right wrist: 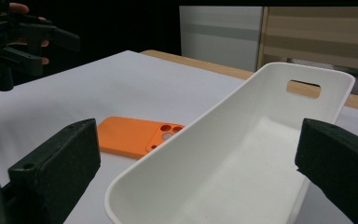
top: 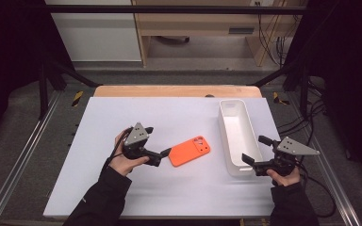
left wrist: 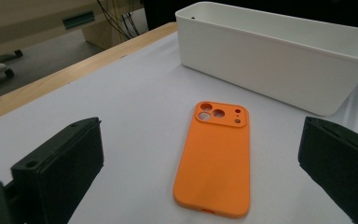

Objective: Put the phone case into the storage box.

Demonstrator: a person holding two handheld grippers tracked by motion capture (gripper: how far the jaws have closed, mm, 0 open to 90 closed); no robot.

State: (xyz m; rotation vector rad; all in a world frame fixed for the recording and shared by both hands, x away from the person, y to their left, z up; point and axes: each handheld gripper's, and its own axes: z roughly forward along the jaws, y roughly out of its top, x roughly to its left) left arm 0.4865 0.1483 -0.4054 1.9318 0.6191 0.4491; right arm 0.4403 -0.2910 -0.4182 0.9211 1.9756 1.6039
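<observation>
An orange phone case (top: pixel 190 151) lies flat, back up, on the white mat (top: pixel 122 183) near the middle. My left gripper (top: pixel 157 141) is open just left of the case, its jaws pointing at it. In the left gripper view the case (left wrist: pixel 216 158) lies between and just beyond the wide-apart jaws, not touched. A long, empty white bin (top: pixel 238 134) stands to the right. My right gripper (top: pixel 256 149) is open at the bin's near right corner. In the right gripper view the bin (right wrist: pixel 242 158) lies ahead between the jaws, with the case (right wrist: pixel 130 135) to its left.
The mat covers a wooden table (top: pixel 169 91) whose edge shows at the back. Metal frame rails (top: pixel 23 155) run along both sides, and cables (top: pixel 316 122) lie to the right. The other hand and its gripper (right wrist: pixel 23 37) show at the top left of the right gripper view.
</observation>
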